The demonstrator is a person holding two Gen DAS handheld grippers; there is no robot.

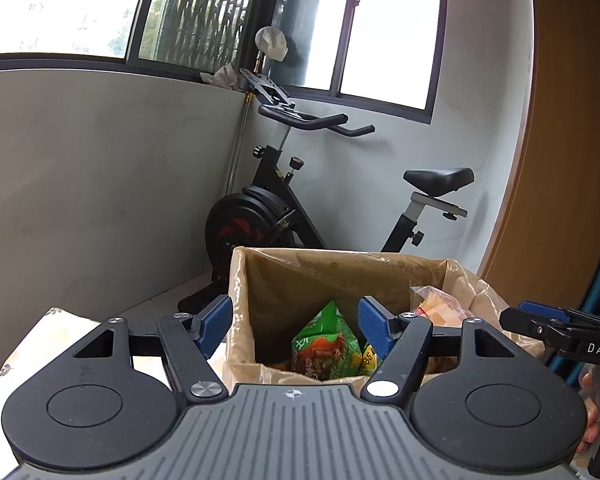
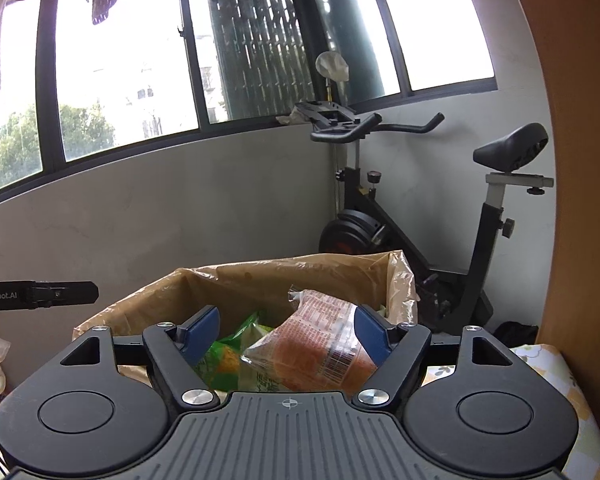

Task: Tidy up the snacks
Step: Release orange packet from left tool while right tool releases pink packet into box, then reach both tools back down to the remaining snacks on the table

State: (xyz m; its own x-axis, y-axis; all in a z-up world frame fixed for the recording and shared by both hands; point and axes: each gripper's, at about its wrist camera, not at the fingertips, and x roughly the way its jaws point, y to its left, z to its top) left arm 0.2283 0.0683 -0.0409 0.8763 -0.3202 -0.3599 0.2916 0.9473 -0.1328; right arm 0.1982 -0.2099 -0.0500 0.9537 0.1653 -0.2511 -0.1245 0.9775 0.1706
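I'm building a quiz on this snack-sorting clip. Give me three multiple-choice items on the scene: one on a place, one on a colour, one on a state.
1. Where does the green snack packet lie?
A. inside the lined box
B. on the bike seat
C. on the windowsill

2. What colour are the pads on the left gripper?
A. red
B. blue
C. white

3. How do the right gripper's fingers stand?
A. pressed shut with nothing between them
B. apart, with the orange packet in the box seen between them
C. folded out of view

Key:
1 A, the packet sits within the lined box, below its rim.
2 B, both pads show blue in the left wrist view.
3 B, a wide gap shows between the fingers, and the orange packet appears in that gap.
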